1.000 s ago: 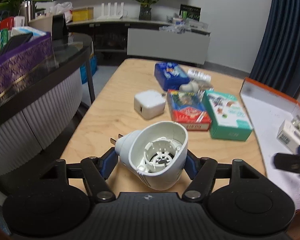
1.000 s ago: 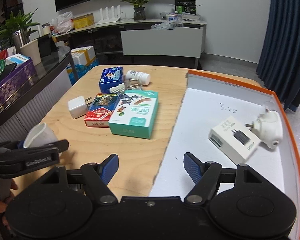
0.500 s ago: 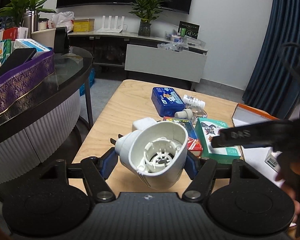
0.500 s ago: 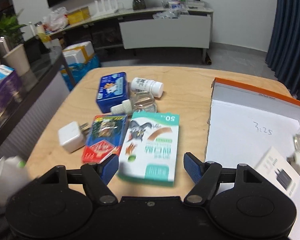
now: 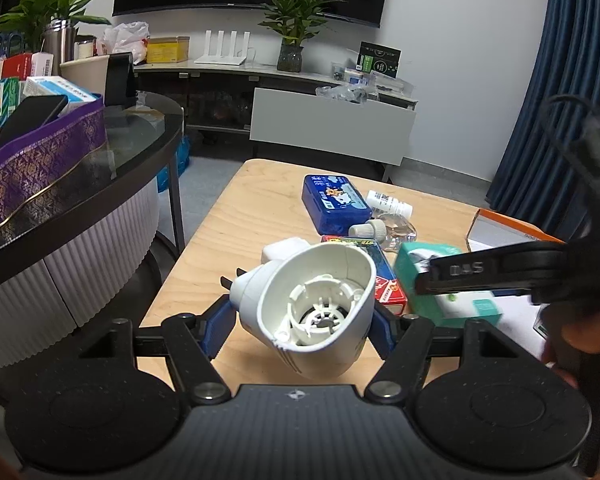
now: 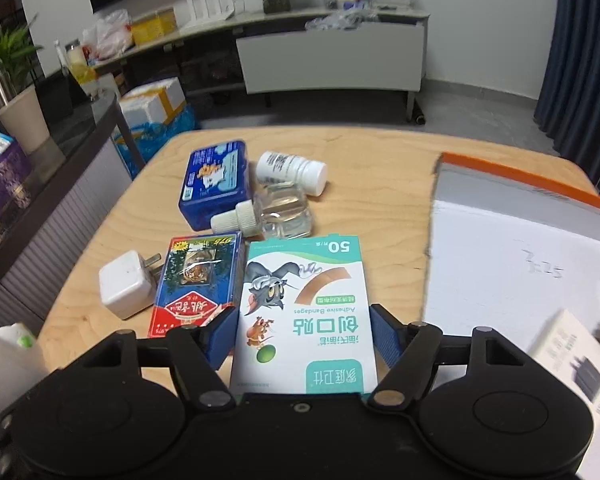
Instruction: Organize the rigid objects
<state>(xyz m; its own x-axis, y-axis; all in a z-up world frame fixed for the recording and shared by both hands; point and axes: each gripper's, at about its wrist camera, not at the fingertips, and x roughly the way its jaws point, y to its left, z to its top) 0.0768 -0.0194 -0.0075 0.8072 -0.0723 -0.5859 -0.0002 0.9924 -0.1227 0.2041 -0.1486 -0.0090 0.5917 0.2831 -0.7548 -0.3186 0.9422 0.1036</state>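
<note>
My wooden desk (image 6: 380, 200) carries the clutter, with the orange-rimmed white box (image 6: 520, 240) open at its right side. My right hand-held gripper (image 6: 303, 332) straddles the green-and-white bandage box (image 6: 304, 300), jaws wide and the pads just beside its long edges, not visibly pressing. Left of it lies the red card box (image 6: 198, 284), then the white charger cube (image 6: 126, 284). Beyond them rest the blue tin (image 6: 216, 184), the clear bottle (image 6: 282, 212) and the white pill bottle (image 6: 290, 168). My left hand-held gripper (image 5: 300, 320) holds the white plug-in device (image 5: 312, 304) clamped between both pads, raised above the desk's near end.
</note>
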